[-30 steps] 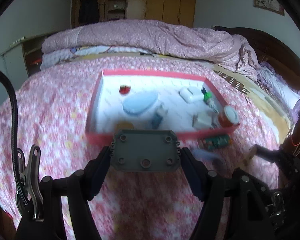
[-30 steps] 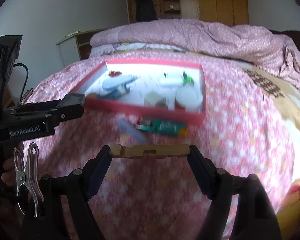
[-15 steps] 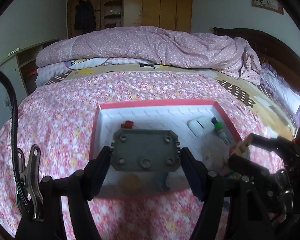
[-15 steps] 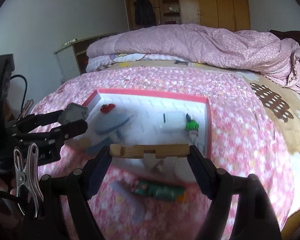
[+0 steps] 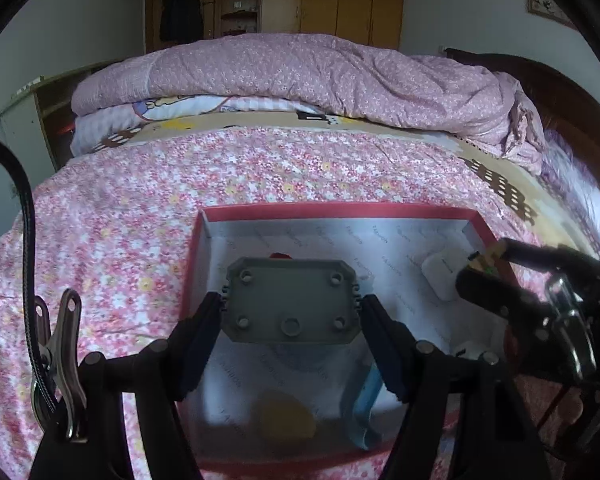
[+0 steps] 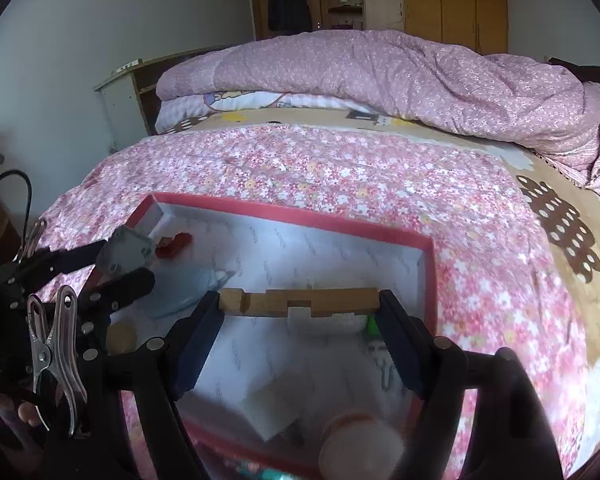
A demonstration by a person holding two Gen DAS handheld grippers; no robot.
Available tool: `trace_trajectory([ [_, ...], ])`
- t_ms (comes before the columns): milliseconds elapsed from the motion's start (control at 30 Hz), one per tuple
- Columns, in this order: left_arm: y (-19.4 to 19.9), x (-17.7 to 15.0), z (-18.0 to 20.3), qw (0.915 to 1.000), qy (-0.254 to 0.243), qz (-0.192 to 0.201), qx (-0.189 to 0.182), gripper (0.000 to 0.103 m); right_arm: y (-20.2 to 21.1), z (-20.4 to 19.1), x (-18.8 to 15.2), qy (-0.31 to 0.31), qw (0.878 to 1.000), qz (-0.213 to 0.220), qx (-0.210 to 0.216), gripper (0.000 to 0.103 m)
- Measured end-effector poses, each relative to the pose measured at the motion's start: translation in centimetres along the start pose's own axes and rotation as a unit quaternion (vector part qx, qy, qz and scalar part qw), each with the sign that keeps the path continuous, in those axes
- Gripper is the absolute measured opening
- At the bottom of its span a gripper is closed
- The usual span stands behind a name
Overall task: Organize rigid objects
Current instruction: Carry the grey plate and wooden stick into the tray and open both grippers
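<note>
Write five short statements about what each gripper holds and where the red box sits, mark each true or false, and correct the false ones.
1. The left gripper is clamped on a grey plate. True.
2. The right gripper is empty. False: it holds a notched wooden piece between its fingers.
3. The red box sits on a flowered bedspread. True.
4. The box has a black lining. False: its inside is white.
5. A small red item lies inside the box, in the corner nearest the left gripper. True.
</note>
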State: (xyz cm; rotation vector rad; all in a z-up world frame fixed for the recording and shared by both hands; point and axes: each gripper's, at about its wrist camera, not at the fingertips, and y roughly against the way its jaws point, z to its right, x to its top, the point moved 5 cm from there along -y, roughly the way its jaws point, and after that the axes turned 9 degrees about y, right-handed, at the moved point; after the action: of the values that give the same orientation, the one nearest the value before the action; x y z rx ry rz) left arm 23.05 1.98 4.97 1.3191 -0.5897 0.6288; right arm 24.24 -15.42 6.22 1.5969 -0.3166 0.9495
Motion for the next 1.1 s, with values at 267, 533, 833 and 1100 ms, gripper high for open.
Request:
trace_trajectory([
  [267,-2.6,-0.1,0.5,0.9999,0.000,-0.017,-0.001,0.074,-2.5,0.8,0.8,-0.003,1.000,-0.016,-0.006,0.079],
  [533,-3.6,-0.1,0.2,0.9993,0.024,-0.026,0.009,0.074,-3.9,1.1,0.4,-0.014,0.999,-0.038,-0.015,0.079],
  [833,-3.2,-0.1,0.2,0.9988,0.029,-0.039,0.009,0.074,-3.4,0.5,0.4,0.008,0.999,-0.036,-0.026,0.080],
  [1100,-2.2,0.0,0.6,0.9991,0.023,-0.032,0.012,0.077,-1.8,0.6,0.8,-0.001,1.000,-0.012,-0.018,0.087],
])
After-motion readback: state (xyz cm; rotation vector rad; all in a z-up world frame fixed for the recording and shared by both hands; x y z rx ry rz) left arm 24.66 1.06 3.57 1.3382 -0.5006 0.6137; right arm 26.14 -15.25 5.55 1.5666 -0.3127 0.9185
